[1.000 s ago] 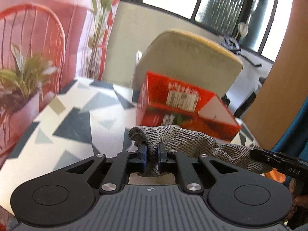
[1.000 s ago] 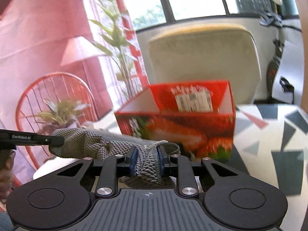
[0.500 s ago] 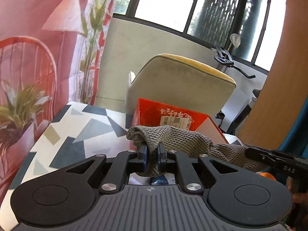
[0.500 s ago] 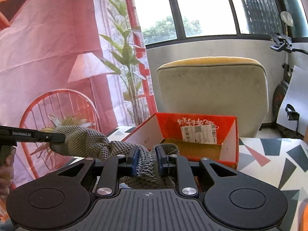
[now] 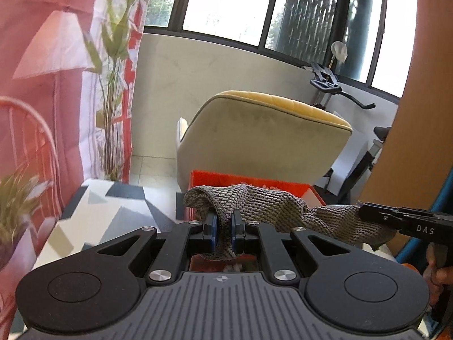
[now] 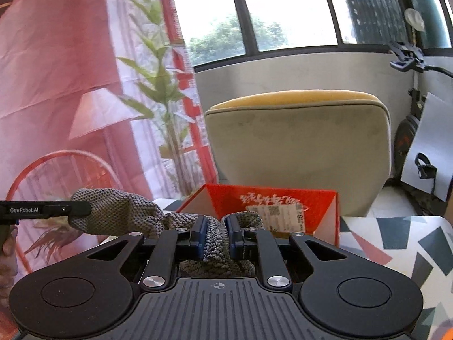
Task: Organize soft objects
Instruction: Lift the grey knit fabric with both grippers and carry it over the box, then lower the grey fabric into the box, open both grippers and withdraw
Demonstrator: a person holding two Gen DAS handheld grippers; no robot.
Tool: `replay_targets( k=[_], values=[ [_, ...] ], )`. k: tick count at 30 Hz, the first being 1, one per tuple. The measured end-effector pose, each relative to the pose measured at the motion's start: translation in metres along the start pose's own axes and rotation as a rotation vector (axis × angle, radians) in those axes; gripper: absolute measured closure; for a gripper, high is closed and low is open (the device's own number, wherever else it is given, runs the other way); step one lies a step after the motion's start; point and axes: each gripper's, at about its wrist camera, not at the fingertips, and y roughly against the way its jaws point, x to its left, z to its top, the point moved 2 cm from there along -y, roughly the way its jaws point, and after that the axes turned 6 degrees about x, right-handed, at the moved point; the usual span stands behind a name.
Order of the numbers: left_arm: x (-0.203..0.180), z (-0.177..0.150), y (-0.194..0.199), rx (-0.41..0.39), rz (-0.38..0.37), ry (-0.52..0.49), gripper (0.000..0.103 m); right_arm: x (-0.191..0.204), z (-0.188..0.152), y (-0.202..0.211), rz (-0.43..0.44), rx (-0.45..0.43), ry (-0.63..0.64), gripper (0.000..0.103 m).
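One grey, coarse-knit cloth (image 5: 271, 206) hangs slack in the air between two black grippers: the left gripper (image 5: 223, 233) clamps one end, and the right gripper (image 6: 216, 236), whose jaws have just been closing, pinches the other. Past it sits one open red cardboard box (image 6: 320, 206) on a triangle-patterned table (image 6: 396, 240), then one rounded beige-and-yellow plush chair (image 6: 300, 138).

Both the left gripper (image 5: 223, 233) and right gripper (image 6: 216, 238) point slightly downward, jaws clamped on one grey knitted cloth (image 5: 271, 206), the right's having just been closing.
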Motion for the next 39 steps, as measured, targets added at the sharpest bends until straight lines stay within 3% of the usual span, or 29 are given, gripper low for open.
replay_targets(
  k=[11,16,23,29,39],
  values=[
    [-0.027,0.052,-0.099,0.068,0.038,-0.08,0.093,-0.027,0.035,-0.092,-0.13,0.037,0.028,0.09],
    [-0.03,0.062,-0.16,0.173,0.028,-0.086,0.093,-0.048,0.049,-0.146,-0.181,0.1,0.033,0.09],
    [-0.024,0.057,-0.224,0.304,0.028,-0.114,0.093,-0.068,0.046,-0.211,-0.218,0.253,0.057,0.09],
    [-0.016,0.047,-0.254,0.405,0.021,-0.128,0.093,-0.075,0.037,-0.242,-0.233,0.345,0.057,0.09],
    [-0.012,0.039,-0.269,0.472,0.001,-0.138,0.091,-0.083,0.03,-0.261,-0.237,0.47,0.043,0.089]
  ],
)
